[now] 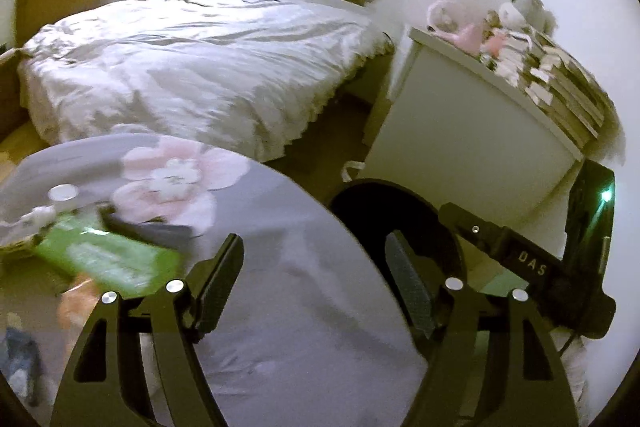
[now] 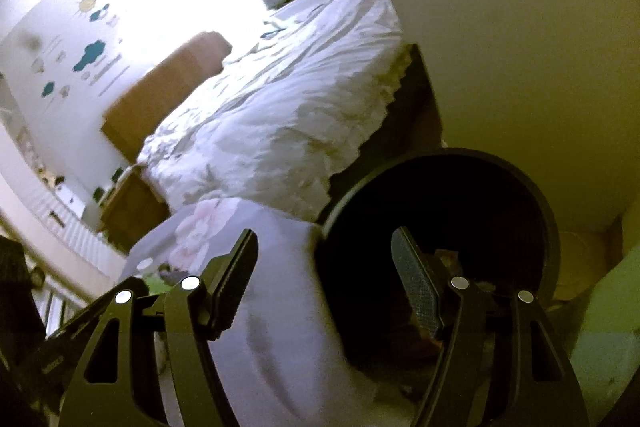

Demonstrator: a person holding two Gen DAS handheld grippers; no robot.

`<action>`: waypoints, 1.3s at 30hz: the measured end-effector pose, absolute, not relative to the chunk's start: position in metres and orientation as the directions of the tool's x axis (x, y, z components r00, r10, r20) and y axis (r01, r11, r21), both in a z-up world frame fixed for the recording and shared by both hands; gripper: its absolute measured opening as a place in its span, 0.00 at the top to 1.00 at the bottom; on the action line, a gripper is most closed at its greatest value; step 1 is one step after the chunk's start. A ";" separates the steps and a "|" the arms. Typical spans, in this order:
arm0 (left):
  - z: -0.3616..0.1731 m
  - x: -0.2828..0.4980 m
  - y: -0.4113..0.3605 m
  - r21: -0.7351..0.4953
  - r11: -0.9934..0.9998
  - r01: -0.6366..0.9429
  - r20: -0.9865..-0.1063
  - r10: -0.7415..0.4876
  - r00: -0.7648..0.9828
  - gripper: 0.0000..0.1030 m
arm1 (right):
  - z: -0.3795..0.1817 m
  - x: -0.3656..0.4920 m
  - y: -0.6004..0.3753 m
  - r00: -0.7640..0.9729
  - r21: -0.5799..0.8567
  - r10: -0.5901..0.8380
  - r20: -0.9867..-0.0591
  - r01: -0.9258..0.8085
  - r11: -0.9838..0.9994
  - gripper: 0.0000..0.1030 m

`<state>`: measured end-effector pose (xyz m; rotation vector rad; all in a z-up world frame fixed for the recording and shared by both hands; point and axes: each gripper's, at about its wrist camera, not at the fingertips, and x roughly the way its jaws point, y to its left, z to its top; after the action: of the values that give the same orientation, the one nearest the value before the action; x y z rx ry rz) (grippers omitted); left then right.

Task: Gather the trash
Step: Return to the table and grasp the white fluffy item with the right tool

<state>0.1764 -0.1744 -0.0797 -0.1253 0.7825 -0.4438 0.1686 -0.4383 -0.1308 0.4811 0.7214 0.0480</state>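
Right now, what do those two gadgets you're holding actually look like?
Each hand-held gripper is matte black: the left and the right both have two flat fingers with ribbed pads, forked arms with triangular cut-outs and round silver pins. The right one's body, seen from the left, carries white letters and a green light.

Both pictures are smeared with motion blur. In the left wrist view, the green packet (image 1: 108,255) at lower left is too blurred to read, and the white cap (image 1: 63,192) and orange thing (image 1: 78,303) near it cannot be identified. The bin (image 1: 362,215) is partly hidden behind the round table (image 1: 288,299). In the right wrist view, the bin's inside (image 2: 436,239) is too dark to tell its contents, and the cabinet (image 2: 520,67) is cut off at the upper right.
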 end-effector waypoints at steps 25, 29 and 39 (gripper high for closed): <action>-0.101 0.191 0.042 0.061 0.981 0.186 -0.719 -0.086 0.690 0.29 | -0.122 0.174 -0.225 0.542 0.309 0.445 -0.713 -0.326 0.893 0.33; -0.114 0.210 0.057 0.160 0.961 0.224 -0.743 -0.032 0.668 0.29 | -0.130 0.171 -0.192 0.505 0.274 0.450 -0.737 -0.386 0.881 0.17; -0.153 0.236 0.051 0.230 0.897 0.378 -0.817 -0.033 0.576 0.46 | -0.162 0.179 -0.141 0.434 0.152 0.364 -0.824 -0.450 0.880 0.18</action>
<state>0.2362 0.0508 -0.1527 0.4060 0.9315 -0.2483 0.1792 -0.1414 -0.1623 -0.0954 1.0005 0.5077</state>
